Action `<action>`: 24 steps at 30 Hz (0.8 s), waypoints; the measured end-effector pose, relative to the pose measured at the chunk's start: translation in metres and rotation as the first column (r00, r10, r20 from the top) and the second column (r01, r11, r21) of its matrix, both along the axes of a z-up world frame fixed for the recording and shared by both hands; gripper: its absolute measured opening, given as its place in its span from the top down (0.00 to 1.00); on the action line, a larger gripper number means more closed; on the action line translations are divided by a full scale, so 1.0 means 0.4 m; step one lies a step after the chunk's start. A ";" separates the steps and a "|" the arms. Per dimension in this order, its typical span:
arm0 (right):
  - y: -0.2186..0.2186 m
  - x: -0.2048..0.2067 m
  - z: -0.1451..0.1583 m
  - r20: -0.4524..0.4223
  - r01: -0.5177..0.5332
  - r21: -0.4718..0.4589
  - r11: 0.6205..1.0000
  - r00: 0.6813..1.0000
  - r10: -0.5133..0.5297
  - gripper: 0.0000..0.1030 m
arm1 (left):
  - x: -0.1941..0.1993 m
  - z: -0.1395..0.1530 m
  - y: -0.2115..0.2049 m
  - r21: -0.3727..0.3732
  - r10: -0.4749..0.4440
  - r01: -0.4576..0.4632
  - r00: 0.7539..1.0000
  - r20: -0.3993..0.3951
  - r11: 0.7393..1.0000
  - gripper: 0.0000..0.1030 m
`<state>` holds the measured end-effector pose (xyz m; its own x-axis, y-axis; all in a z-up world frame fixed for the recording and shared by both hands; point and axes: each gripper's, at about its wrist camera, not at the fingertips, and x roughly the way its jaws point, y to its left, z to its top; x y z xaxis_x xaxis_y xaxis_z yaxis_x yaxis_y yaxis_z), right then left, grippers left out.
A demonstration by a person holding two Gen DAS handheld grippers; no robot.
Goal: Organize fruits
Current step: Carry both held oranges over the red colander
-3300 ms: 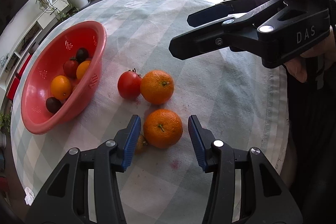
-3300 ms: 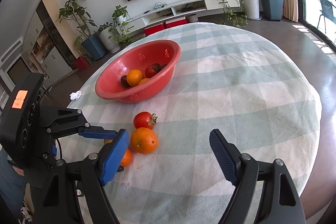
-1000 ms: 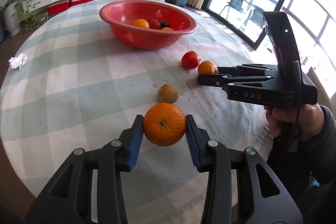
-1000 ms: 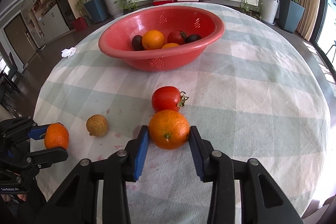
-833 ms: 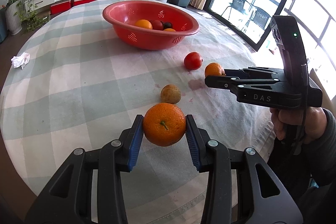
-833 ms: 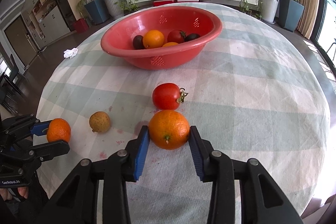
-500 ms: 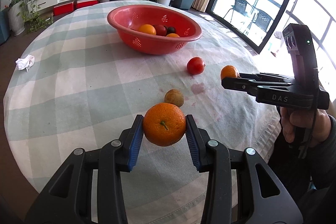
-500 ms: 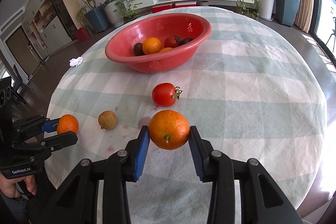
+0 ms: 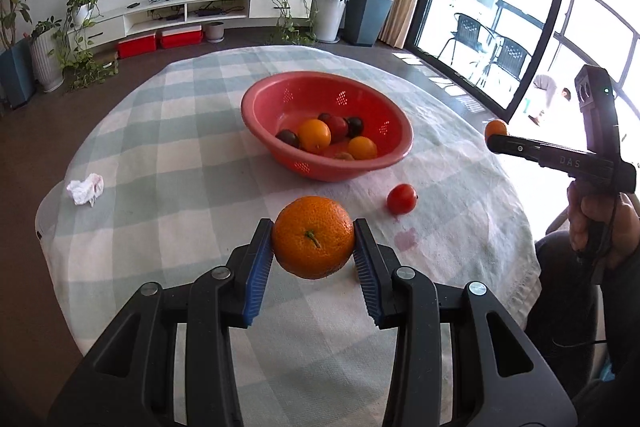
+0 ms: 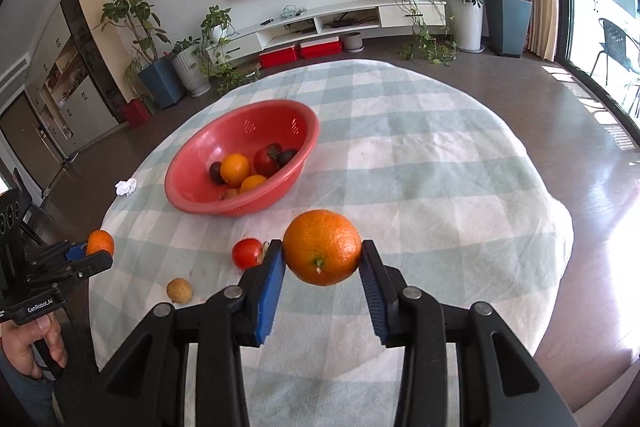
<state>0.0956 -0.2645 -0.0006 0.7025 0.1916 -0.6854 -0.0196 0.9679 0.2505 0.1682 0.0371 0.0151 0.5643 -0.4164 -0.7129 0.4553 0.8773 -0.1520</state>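
Both hand-held grippers loaded: left hand-held gripper [image 9: 314, 259] has its blue pads clamped on an orange [image 9: 313, 237], stem end facing the camera, fruit clear of the worktop [image 9: 168, 155]. Right hand-held gripper [image 10: 322, 277] is likewise pinching a second orange [image 10: 322, 247], also held above the cloth, pads pressing on either side. In the left wrist view the right unit shows side-on at the right edge, gripped by a hand [image 9: 600, 223]; in the right wrist view the left unit sits at the lower left with its hand [image 10: 34, 347] under it. Red colander bowl [image 9: 256, 115] stands on the checked cloth beyond both grippers, holding a few oranges, a red tomato and several dark round fruits. Loose on the cloth, near the bowl's front: one red tomato [image 10: 247, 253], and further toward the left unit a small brownish fruit [image 10: 179, 290], the two apart from each other. A faint pink stain [image 9: 405, 239] is on the cloth just beside the tomato. Crumpled white tissue [image 9: 85, 188] lies near the worktop's left edge, well apart from the fruit.
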 end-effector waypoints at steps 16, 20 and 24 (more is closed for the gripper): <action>0.161 0.265 0.085 0.041 -0.182 -0.022 0.983 0.982 0.182 0.61 | 0.295 0.038 -0.186 0.125 -0.078 0.077 0.997 0.004 0.989 0.64; 0.190 0.318 0.015 -0.029 -0.198 -0.042 0.979 0.980 0.197 0.61 | 0.339 -0.025 -0.206 0.147 -0.065 0.069 0.997 -0.027 0.987 0.64; 0.198 0.347 -0.038 -0.067 -0.202 -0.070 0.977 0.978 0.197 0.61 | 0.360 -0.072 -0.218 0.166 -0.071 0.078 0.996 -0.044 0.983 0.64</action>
<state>0.2345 -0.1852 -0.0157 0.6132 0.2697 -0.7425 -0.2015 0.9622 0.1832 0.3123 -0.0500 -0.0136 0.5076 -0.3289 -0.7964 0.5172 0.8555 -0.0237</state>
